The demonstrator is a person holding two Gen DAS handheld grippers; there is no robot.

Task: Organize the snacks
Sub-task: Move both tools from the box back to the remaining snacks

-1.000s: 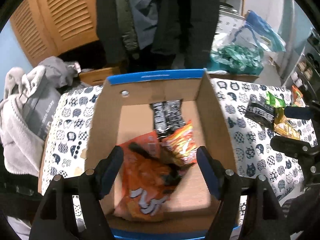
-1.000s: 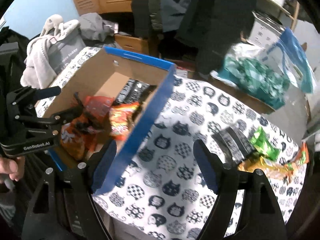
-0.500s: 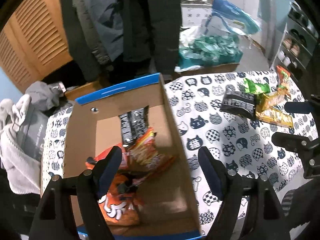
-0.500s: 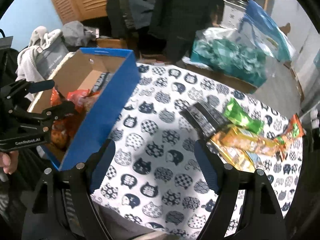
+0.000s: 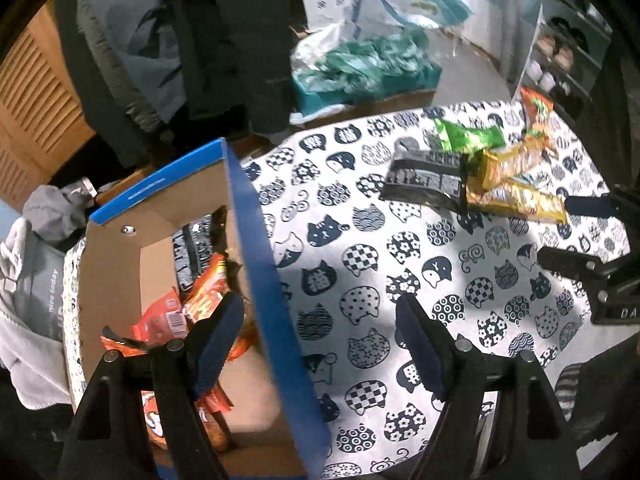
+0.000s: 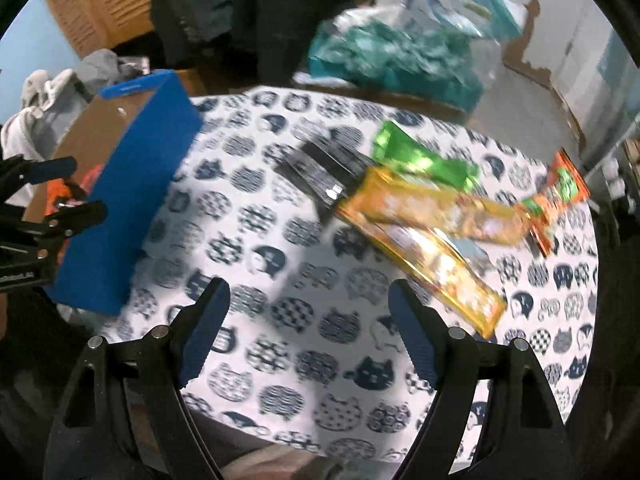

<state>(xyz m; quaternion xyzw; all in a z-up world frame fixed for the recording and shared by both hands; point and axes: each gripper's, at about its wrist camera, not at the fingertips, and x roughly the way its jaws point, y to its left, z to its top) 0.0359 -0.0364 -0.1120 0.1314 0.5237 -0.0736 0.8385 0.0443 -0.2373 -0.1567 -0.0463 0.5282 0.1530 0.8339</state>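
A cardboard box with blue outer walls [image 5: 256, 240] [image 6: 132, 184] sits at the table's left end and holds orange snack bags [image 5: 168, 320] and a black packet [image 5: 188, 252]. My left gripper [image 5: 320, 328] hangs open astride the box's right wall, nothing between its fingers. At the right end of the table lies a pile of snacks: a black packet [image 5: 424, 178] [image 6: 320, 172], a green one [image 5: 468, 136] [image 6: 424, 160], yellow bars [image 5: 516, 196] [image 6: 432, 248] and an orange-green packet [image 6: 560, 196]. My right gripper [image 6: 308, 328] stands open above the cloth, short of the pile.
A cat-print cloth [image 6: 304, 360] covers the round table. Behind it are hanging dark coats [image 5: 232, 40], a teal bundle in plastic [image 6: 384, 56] and a louvred wooden door [image 5: 36, 92]. Grey clothing [image 5: 36, 292] is heaped left of the box.
Both grippers have swung right across the table, away from the box interior toward the snack pile. The box has slid to the left in both views. Both stay open and empty.
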